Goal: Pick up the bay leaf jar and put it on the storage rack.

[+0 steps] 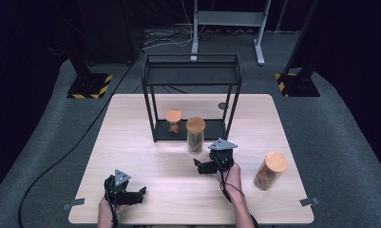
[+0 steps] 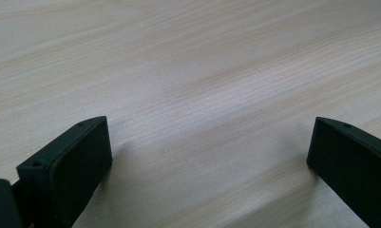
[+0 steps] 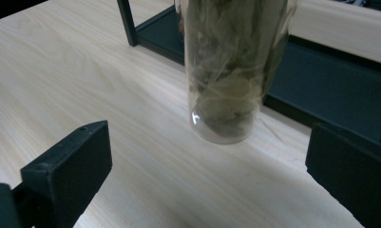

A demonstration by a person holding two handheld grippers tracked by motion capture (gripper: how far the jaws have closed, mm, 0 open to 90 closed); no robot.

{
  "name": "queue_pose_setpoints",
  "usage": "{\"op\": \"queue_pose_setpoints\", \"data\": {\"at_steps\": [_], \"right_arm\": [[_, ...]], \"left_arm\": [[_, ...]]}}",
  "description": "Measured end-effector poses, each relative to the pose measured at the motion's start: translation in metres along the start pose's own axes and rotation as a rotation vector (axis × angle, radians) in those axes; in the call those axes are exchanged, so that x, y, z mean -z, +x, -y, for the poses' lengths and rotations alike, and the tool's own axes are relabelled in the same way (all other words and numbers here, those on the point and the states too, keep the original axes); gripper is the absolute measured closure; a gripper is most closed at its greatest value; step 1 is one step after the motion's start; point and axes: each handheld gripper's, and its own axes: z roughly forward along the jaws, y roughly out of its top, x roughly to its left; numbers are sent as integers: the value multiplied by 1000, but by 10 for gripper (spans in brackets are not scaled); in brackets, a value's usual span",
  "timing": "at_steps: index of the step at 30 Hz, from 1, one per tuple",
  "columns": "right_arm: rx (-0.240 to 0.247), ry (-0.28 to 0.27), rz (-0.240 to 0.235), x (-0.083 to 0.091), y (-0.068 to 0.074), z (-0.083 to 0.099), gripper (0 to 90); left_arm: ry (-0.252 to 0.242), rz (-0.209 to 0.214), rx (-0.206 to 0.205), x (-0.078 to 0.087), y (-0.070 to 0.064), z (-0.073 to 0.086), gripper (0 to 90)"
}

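Right gripper view — jar (image 3: 228,71) just ahead of spread fingers (image 3: 69,175).

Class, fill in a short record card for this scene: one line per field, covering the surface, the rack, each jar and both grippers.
Surface: light wooden table
Rack: black two-tier shelf
Short jar: on the rack's bottom tier
Tall jar: upright on the table, just in front of the rack
Third jar: near the table's right edge
Right gripper: open, facing the tall jar, apart
Left gripper: open over bare table
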Motion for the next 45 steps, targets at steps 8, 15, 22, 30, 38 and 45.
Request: {"op": "queue_pose_setpoints", "data": {"at_steps": [8,15,22,30,38,45], "right_arm": [[10,-24,0,-6,-4,-18,8],[11,-24,-4,-16,-8,-28,4],[2,-33,-3,-25,-11,-35,2],[0,-41,-7,-41,-12,-44,2],[-12,-56,-8,-50,-13,-51,0],[-20,-69,-6,-55,-13,-56,0]], "left_arm": [[0,0,0,0,0,0,3],[-1,1,0,0,0,0,5],[-1,1,0,0,0,0,4],[-1,1,-1,0,0,0,6],[-1,1,-1,0,0,0,6],[-1,2,-1,0,0,0,8]]}}
